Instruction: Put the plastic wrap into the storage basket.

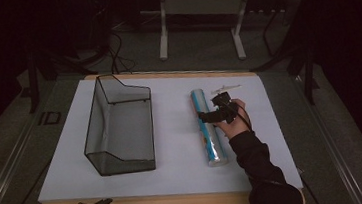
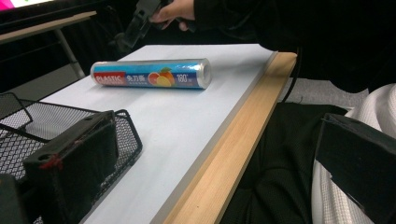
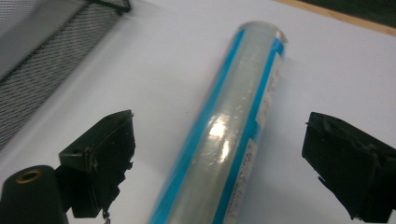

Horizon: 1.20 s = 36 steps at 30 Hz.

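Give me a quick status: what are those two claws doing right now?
Right gripper open, jaws either side of the plastic wrap roll, not gripping. Left gripper open, low at the table's near edge. Wire mesh basket apart, nothing blocking.

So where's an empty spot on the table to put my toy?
Bare white table: the strip between the wire basket and the plastic wrap roll, and along the near edge. By the roll it's crowded: the right gripper hovers open over it.

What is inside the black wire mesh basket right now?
The mesh basket looks empty: only its bare floor and the white table cover show through the mesh. The plastic wrap roll lies outside it, between the right gripper's open jaws.
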{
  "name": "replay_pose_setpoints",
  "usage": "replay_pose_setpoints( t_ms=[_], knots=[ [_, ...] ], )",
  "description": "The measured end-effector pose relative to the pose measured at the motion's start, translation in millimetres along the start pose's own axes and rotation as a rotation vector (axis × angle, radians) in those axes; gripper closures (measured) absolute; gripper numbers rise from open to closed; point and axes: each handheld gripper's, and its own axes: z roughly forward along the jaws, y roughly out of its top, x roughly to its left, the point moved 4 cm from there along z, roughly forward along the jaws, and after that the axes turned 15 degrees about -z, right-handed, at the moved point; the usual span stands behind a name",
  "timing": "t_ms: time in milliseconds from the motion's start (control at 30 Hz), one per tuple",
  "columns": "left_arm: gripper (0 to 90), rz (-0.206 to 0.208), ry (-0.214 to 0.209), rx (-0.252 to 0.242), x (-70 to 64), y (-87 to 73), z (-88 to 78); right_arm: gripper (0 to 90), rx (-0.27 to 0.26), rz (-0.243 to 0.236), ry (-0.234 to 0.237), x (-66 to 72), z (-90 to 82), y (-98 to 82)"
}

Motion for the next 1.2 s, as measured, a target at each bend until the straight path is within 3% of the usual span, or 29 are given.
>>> replay_pose_setpoints(
  t_ms=[333, 533, 767, 833, 933, 1000, 1200],
  knots=[
    [0.1, -0.001, -0.001, -0.001, 0.0, 0.0, -0.1, 9.4, 0.134, 0.125, 0.016, -5.4, 35.6, -11.5],
    [0.1, 0.002, -0.001, 0.002, -0.1, -0.2, 0.0, 9.4, 0.243, 0.140, 0.035, -2.1, 50.4, -15.9],
    [0.1, 0.002, -0.002, 0.003, 0.0, -0.2, 0.2, 9.4, 0.323, 0.156, 0.049, 2.8, 61.2, -19.4],
    [0.1, 0.004, -0.002, 0.002, -0.2, -0.3, 0.2, 13.1, 0.380, 0.181, 0.060, 5.3, 67.6, -22.3],
    [0.1, 0.003, -0.001, 0.001, -0.2, -0.1, 0.2, 13.2, 0.392, 0.191, 0.068, 5.7, 69.7, -23.1],
    [0.1, 0.002, -0.001, 0.000, 0.0, -0.1, 0.1, 14.4, 0.439, 0.197, 0.067, 8.1, 74.4, -24.1],
    [0.1, 0.003, 0.000, 0.000, -0.1, -0.1, -0.1, 26.4, 0.475, 0.193, 0.031, 10.2, 77.5, -20.5]
  ],
)
